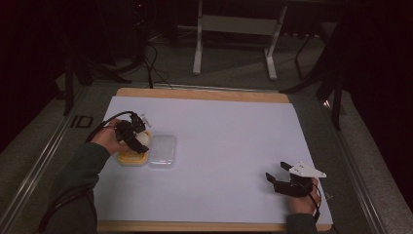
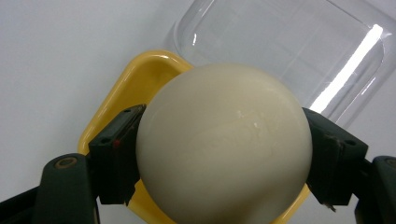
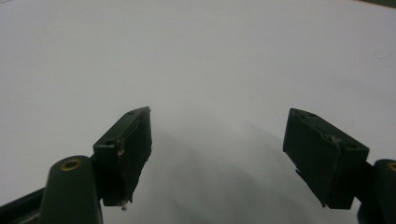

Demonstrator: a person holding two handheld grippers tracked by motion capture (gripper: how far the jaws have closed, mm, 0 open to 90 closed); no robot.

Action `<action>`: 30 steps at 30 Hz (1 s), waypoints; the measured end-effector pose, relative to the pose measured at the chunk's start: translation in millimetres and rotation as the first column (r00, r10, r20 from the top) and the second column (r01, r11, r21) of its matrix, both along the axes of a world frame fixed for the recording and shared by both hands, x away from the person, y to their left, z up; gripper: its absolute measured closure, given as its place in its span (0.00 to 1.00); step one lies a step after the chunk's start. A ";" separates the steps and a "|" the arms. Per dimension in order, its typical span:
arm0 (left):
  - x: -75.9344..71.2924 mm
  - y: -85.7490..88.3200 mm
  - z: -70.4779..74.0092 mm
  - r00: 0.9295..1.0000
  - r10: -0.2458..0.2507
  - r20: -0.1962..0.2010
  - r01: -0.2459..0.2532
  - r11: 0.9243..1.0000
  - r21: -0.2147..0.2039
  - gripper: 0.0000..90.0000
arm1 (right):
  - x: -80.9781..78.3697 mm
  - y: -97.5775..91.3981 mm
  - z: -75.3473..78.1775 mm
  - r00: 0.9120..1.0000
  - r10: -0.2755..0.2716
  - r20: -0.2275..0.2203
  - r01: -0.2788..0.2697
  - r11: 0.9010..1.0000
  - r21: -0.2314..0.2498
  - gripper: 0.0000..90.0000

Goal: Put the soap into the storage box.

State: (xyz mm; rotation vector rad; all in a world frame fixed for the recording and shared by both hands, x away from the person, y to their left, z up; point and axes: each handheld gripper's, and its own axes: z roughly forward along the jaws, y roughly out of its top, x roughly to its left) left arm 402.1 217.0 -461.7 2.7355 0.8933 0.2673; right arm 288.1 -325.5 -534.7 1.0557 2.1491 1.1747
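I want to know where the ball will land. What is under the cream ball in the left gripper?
Under the cream ball, clamped in the left gripper, sits a yellow container; its clear lid lies beside it. The ball covers most of the container's inside, so any contents cannot be seen.

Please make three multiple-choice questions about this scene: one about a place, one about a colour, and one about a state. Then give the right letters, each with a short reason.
1. Where does the clear lid lie?
A. right beside the yellow box
B. under the right gripper
C. on the floor

2. What colour is the ball?
A. red
B. cream white
C. blue

3. How does the left gripper stand?
A. open and empty
B. lying on the table
C. shut on the ball

Answers:
1 A: in the high view the lid touches the box's side.
2 B: the left gripper view shows a pale cream ball.
3 C: both pads press on the ball's sides, above the box.
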 end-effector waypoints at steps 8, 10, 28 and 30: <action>5.2 0.2 -6.4 1.000 -0.005 -0.003 0.005 1.000 0.025 0.27 | 0.1 0.1 -0.1 1.000 0.001 0.000 -0.001 1.000 0.000 0.26; 6.2 0.2 -8.4 1.000 -0.008 -0.001 0.008 1.000 0.021 0.27 | 0.1 0.3 -0.1 1.000 0.000 -0.001 0.000 1.000 -0.002 0.26; 6.3 13.3 -16.0 1.000 0.013 -0.005 -0.013 0.997 0.075 0.27 | 0.0 0.3 -0.1 1.000 0.001 0.002 -0.001 1.000 -0.004 0.26; 6.0 14.6 -19.2 1.000 0.015 -0.008 -0.015 0.997 0.076 0.27 | 0.1 0.5 -0.1 1.000 0.000 0.001 0.000 1.000 -0.005 0.26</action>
